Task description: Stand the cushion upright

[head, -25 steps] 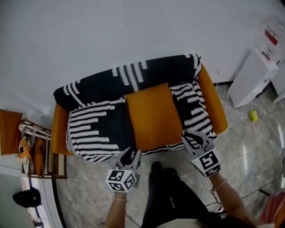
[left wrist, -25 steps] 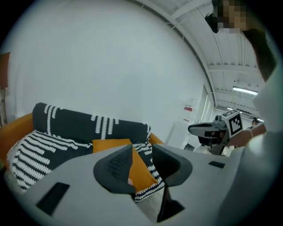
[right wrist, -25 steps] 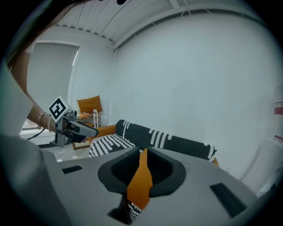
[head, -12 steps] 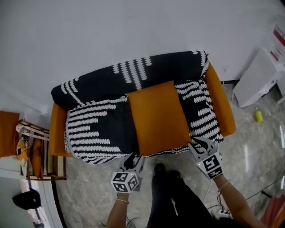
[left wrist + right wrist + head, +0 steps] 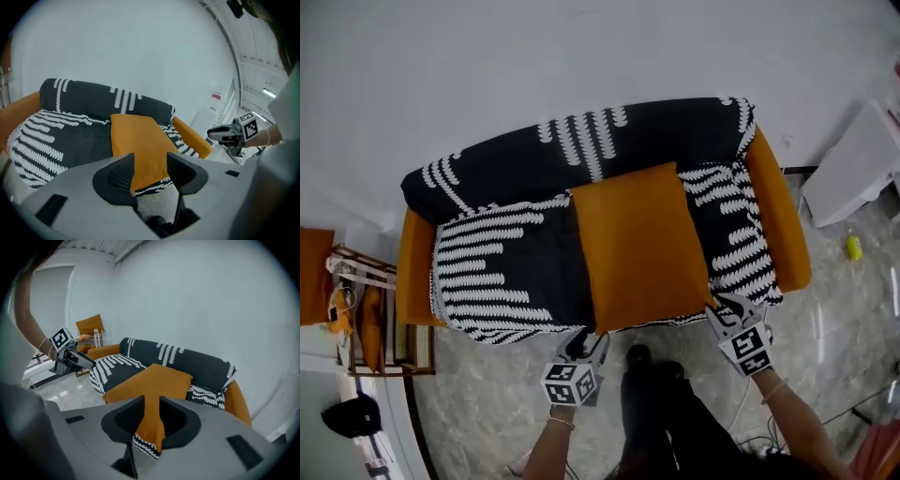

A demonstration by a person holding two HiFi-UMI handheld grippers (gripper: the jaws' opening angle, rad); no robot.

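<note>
An orange cushion (image 5: 637, 244) lies flat on the sofa seat, on a black-and-white throw (image 5: 502, 272). Its back edge touches the backrest. My left gripper (image 5: 586, 341) hangs just in front of the cushion's front left corner, and its jaws have just been opening. In the left gripper view the cushion (image 5: 138, 140) shows beyond the open left gripper (image 5: 151, 171), with nothing between the pads. My right gripper (image 5: 727, 305) is at the front right corner, its jaws also just opening. In the right gripper view that corner (image 5: 152, 427) shows through the gap of the right gripper (image 5: 151, 420), unpressed.
The sofa has orange arms (image 5: 783, 216). A wooden rack (image 5: 356, 314) stands at the left, a white appliance (image 5: 853, 178) and a yellow bottle (image 5: 854, 247) at the right. The person's legs and shoes (image 5: 652, 361) are between the grippers on the marble floor.
Both grippers have come down and in toward the sofa's front edge, at the cushion's two front corners, and their jaws stand wider. The cushion has not moved.
</note>
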